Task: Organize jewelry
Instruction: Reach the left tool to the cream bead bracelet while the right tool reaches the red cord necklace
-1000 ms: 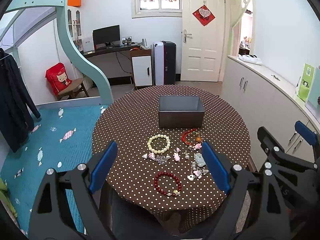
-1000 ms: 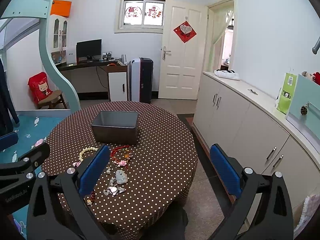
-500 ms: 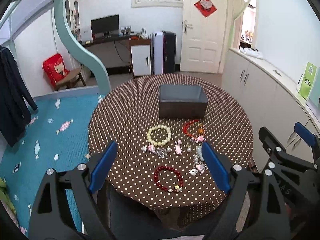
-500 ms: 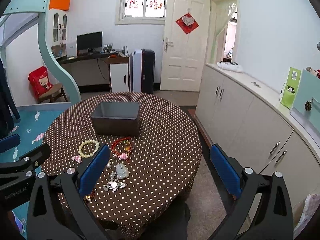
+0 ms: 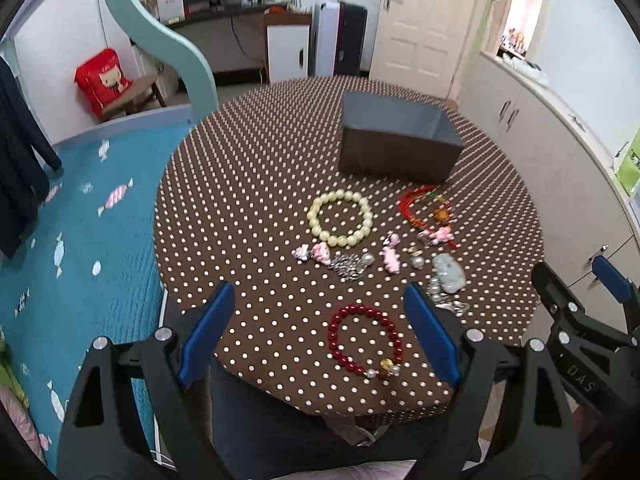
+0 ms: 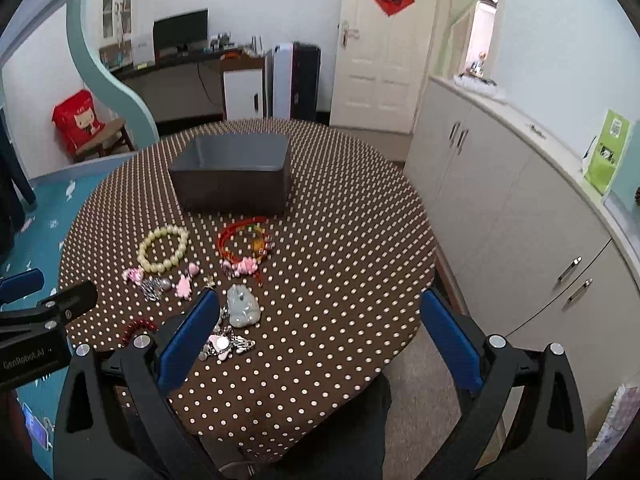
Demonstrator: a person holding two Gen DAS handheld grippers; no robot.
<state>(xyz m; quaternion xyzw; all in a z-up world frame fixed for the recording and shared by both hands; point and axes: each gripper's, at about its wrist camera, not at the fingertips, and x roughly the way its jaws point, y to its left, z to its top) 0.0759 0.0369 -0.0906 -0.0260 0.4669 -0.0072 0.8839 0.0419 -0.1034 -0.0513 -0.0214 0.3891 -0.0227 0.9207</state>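
Observation:
Jewelry lies scattered on a round table with a brown polka-dot cloth (image 5: 248,208) (image 6: 352,240). Nearest me is a dark red bead bracelet (image 5: 365,341) (image 6: 136,326). Farther back lie a cream bead bracelet (image 5: 340,219) (image 6: 163,249), a red cord bracelet (image 5: 428,210) (image 6: 244,242), a pale jade pendant (image 5: 449,273) (image 6: 242,306) and several small pink and silver charms (image 5: 348,260) (image 6: 160,282). A grey open box (image 5: 396,142) (image 6: 234,172) stands behind them. My left gripper (image 5: 318,338) hangs open above the near edge, around the red bracelet. My right gripper (image 6: 320,338) is open and empty over the table's right front.
White cabinets (image 6: 520,208) line the right wall close to the table. A teal rug (image 5: 80,240) and a curved teal bed frame (image 5: 160,40) are on the left. A desk with a monitor (image 6: 180,34) and a white door (image 6: 380,52) stand at the back.
Both grippers have sunk and tipped downward toward the table, so the jewelry looks larger and closer. Both stay open and nothing on the table has moved.

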